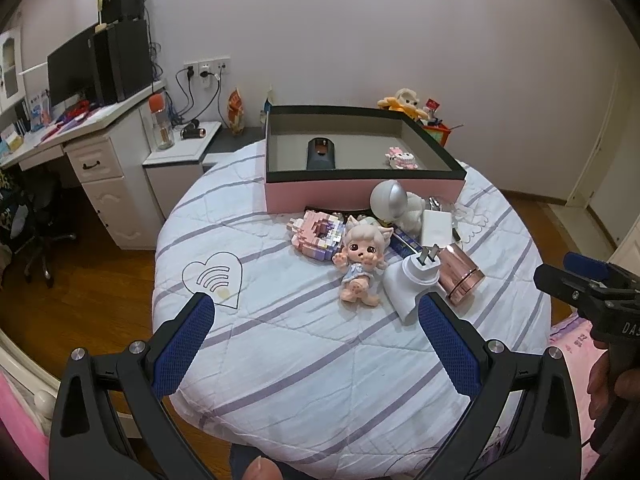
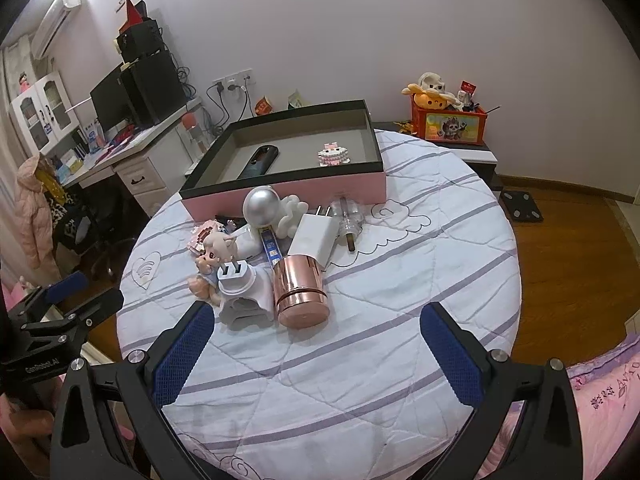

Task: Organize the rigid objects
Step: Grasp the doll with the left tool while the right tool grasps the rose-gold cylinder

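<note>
The rose-gold cylinder (image 2: pixel 301 294) lies on its side at the near edge of the pile of small things, its long axis running roughly away from the cameras, flat end cap toward the right tool (image 2: pixel 316 334). It touches the white plug adapter (image 2: pixel 236 280) on its left; the cat-eared doll (image 1: pixel 362 258) lies beyond that, with the pink block toy (image 1: pixel 316 234), silver-domed white figure (image 2: pixel 266 210) and flat white charger (image 2: pixel 312 236) further back. Behind the pile stands the pink box (image 1: pixel 360 196) with a black rim, already holding a dark device (image 1: pixel 320 154) and a small pink-and-white brick toy (image 1: pixel 401 158).

Both tools hover over the quilted surface (image 2: pixel 360 360), jaws spread wide and holding nothing. In the right wrist view the cylinder sits just ahead, slightly left of centre, so the right tool looks nearer; the left tool (image 1: pixel 316 336) seems better placed for the doll or adapter. A grasp across the cylinder's round sides would likely suit, though the smooth metal may slip
</note>
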{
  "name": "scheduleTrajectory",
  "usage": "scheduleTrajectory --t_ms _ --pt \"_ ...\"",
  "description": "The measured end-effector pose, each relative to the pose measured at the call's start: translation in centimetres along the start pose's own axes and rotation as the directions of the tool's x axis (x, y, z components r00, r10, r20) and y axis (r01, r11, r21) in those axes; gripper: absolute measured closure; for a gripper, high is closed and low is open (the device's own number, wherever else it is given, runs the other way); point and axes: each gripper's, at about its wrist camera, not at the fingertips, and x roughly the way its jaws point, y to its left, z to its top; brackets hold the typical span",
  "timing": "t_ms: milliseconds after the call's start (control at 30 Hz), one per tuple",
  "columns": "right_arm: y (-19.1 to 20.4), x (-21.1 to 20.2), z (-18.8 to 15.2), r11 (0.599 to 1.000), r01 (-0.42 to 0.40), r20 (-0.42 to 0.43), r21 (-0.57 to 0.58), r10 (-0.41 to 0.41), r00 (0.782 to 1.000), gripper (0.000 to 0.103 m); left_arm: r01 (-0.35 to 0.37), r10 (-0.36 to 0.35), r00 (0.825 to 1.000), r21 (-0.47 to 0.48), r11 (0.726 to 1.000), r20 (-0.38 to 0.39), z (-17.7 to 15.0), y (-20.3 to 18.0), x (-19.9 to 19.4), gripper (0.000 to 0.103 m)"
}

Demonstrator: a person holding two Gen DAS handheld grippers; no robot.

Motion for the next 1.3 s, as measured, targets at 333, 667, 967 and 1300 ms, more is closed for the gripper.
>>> scheduleTrajectory --t_ms 333,667,967,1300 --pt "-0.1 1.9 -0.2 1.000 0.028 -0.035 -0.006 -0.028 0.999 0.000 -0.032 0.032 0.999 0.020 0.999 -0.013 0.3 0.0 2.8 0.000" --pt "-0.9 5.1 -0.1 0.999 0.041 -0.098 0.006 -0.040 0.994 0.000 -0.023 0.029 0.998 0.092 0.996 -0.063 0.9 -1.4 8.9 0.000" --pt "-1.3 7.9 0.2 0.999 0.048 -0.142 0.006 -0.046 0.989 0.000 0.025 -0.016 0.990 0.061 0.998 -0.138 0.8 -1.5 14.0 0.018" --pt "-0.7 9.8 0.3 1.000 0.019 -0.159 -0.012 -0.021 0.987 0.009 0.089 -0.084 0.988 0.032 0.996 -0.131 0.8 -0.7 13.7 0.053"
